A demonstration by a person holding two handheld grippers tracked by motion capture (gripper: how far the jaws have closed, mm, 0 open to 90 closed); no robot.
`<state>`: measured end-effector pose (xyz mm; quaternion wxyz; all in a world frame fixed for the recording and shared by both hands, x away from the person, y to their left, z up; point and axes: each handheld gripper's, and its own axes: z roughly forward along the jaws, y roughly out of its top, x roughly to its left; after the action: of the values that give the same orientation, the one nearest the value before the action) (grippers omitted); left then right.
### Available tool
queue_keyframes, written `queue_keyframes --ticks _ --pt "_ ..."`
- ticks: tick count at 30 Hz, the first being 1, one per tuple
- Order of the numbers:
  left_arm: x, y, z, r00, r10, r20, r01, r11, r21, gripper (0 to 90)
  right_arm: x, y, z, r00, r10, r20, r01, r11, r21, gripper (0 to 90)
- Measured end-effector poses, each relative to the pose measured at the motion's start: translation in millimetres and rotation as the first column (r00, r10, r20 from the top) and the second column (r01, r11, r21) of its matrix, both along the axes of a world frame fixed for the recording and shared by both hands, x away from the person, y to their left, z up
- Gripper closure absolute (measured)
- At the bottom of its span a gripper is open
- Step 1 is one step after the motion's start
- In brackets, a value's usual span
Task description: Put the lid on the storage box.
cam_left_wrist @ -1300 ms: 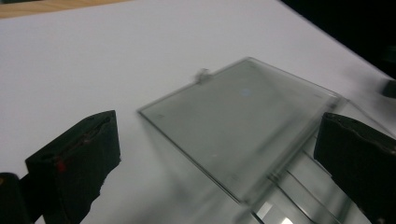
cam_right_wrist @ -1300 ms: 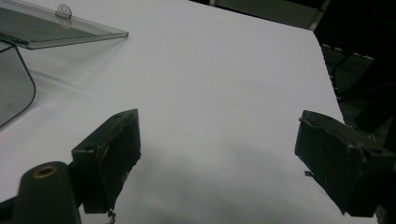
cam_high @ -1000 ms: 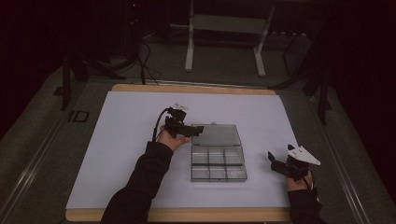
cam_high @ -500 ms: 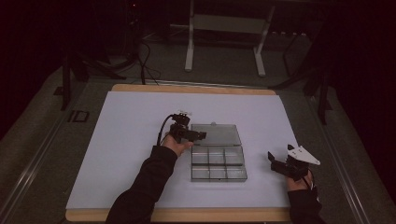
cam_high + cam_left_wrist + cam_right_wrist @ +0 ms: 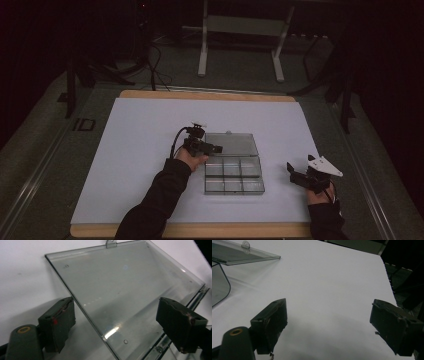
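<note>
Centrally in the high view, a clear compartment box (image 5: pixel 233 176) lies on the white tabletop (image 5: pixel 140 150), its lid (image 5: pixel 231 144) folded back. Left gripper (image 5: pixel 215 148) hangs over the lid, jaws released; right gripper (image 5: pixel 295 172), lower right, likewise released, holds nothing.

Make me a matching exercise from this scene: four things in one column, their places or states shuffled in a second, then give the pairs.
Things:
1. lid
2. left tongs
3. right tongs
4. box

Places or states:
A. open, over bare white sheet, right of the box
B. divided into compartments, nearest the person
C. laid open flat, clear, latch tab at far edge
D. open, at the lid's left edge

Pairs: 1-C, 2-D, 3-A, 4-B
</note>
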<state>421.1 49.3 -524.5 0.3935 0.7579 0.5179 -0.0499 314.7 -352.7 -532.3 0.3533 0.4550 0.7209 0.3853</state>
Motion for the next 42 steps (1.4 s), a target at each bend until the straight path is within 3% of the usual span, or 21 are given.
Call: queue_keyframes --ticks 6,14,18,21,24,28,35,36,39,42 --pt "2.2 6.5 -0.5 0.9987 -0.021 -0.047 0.019 0.9985 -0.052 28.3 0.5 0.4 0.0 1.0000 -0.002 -0.005 0.002 1.000 -0.006 14.1" --pt "-2.9 17.5 8.7 0.9992 -0.024 0.033 0.026 0.9969 -0.074 50.1 3.1 0.9 0.4 0.9994 -0.008 -0.032 0.008 1.000 -0.009 14.4" --pt "-5.2 24.8 11.3 0.9977 -0.023 0.064 0.030 0.9945 -0.101 59.6 6.3 7.4 -0.3 0.9983 0.005 -0.058 -0.009 0.998 -0.063 14.7" --pt "-6.8 30.4 13.0 0.9948 -0.035 0.095 0.047 0.9908 -0.127 66.1 7.7 12.9 1.9 0.9968 0.038 -0.070 -0.039 0.999 -0.022 14.8" --pt "-8.5 33.7 16.2 0.9916 -0.048 0.120 0.064 0.9887 -0.135 70.8 7.7 23.3 8.6 0.9947 0.092 -0.045 -0.092 0.996 -0.004 14.8" --pt "-11.4 37.5 20.7 0.9852 -0.076 0.154 0.097 0.9856 -0.138 76.6 10.6 42.9 20.7 0.9821 0.188 -0.010 -0.188 0.982 -0.013 14.5" --pt "-16.2 41.4 22.1 0.9722 -0.105 0.209 0.136 0.9812 -0.137 80.3 23.6 70.9 45.0 0.9585 0.283 0.032 -0.285 0.956 0.074 13.5" --pt "-16.3 41.6 21.7 0.9722 -0.103 0.210 0.134 0.9809 -0.141 80.4 25.1 74.6 48.3 0.9585 0.282 0.041 -0.285 0.955 0.078 13.6" --pt "-16.6 42.0 20.8 0.9690 -0.107 0.223 0.141 0.9800 -0.140 80.3 33.1 86.3 55.2 0.9431 0.332 0.020 -0.333 0.940 0.074 12.9" --pt "-17.5 42.1 20.9 0.9658 -0.110 0.235 0.145 0.9799 -0.137 80.3 40.7 96.4 55.9 0.9375 0.348 -0.003 -0.347 0.934 0.082 15.7"
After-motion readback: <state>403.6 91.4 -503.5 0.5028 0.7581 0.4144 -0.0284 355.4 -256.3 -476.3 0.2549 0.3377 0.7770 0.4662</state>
